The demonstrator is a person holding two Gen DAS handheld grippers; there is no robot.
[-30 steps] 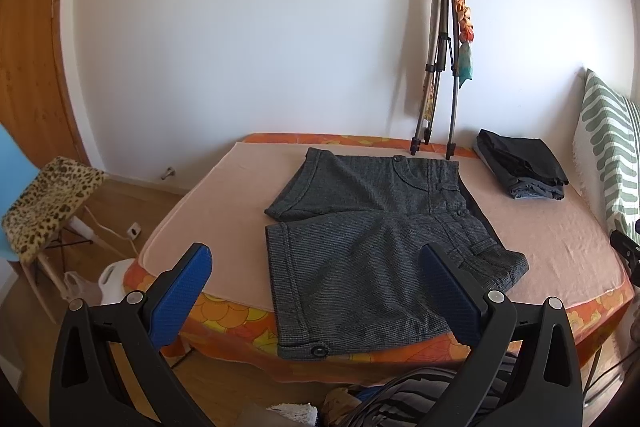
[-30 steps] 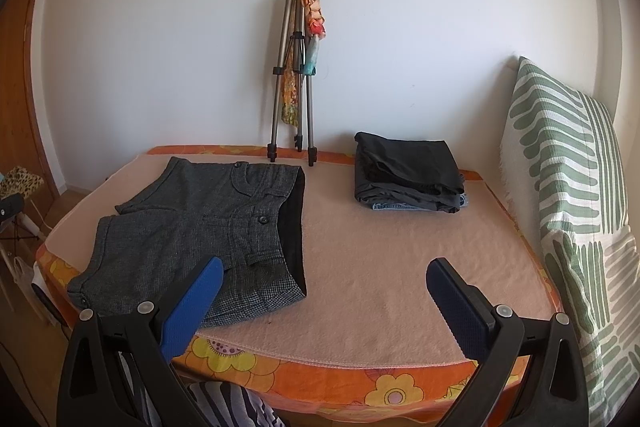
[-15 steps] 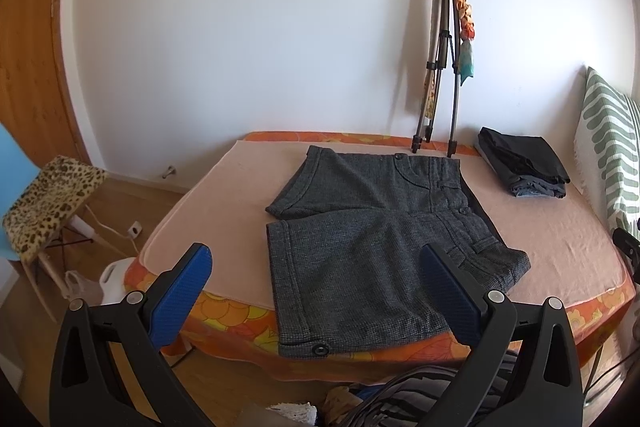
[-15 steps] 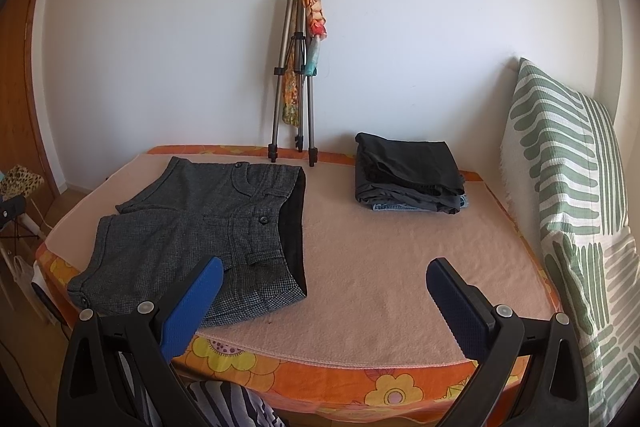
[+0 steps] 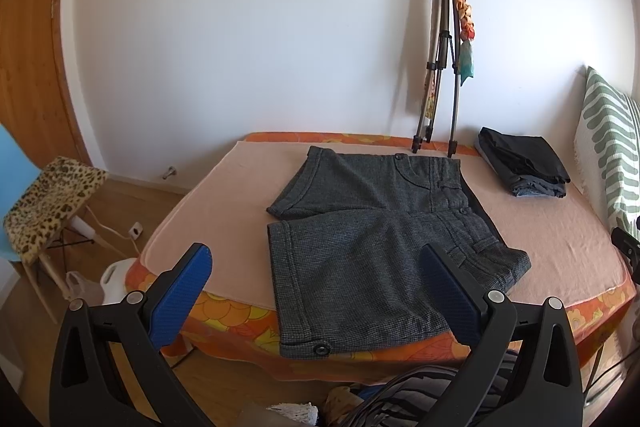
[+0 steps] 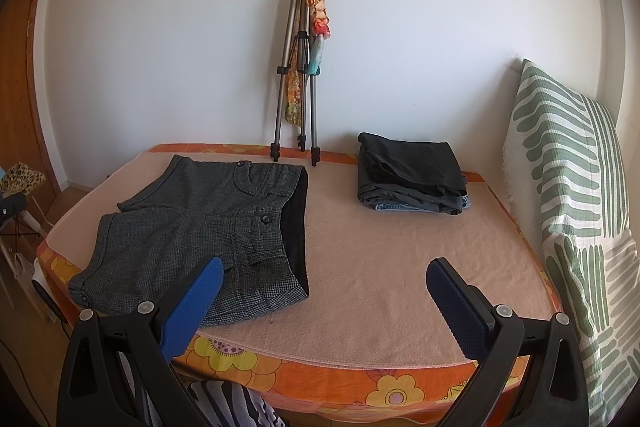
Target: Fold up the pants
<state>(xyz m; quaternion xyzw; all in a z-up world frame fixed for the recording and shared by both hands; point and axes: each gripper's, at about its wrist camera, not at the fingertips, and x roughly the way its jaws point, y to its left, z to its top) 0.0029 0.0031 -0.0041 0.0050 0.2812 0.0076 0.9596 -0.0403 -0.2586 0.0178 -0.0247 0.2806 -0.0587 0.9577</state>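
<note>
Left gripper and right gripper both agape, empty, short of bed; shorts flat on it, judged soft, light, limp; best pinched at waistband and hem corners.

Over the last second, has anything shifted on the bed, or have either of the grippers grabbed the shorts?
Nothing visibly changed. The left gripper and the right gripper both stay open and empty, short of the bed. The grey shorts lie spread flat as before, untouched, and the folded dark clothes and the tripod have not moved.
</note>
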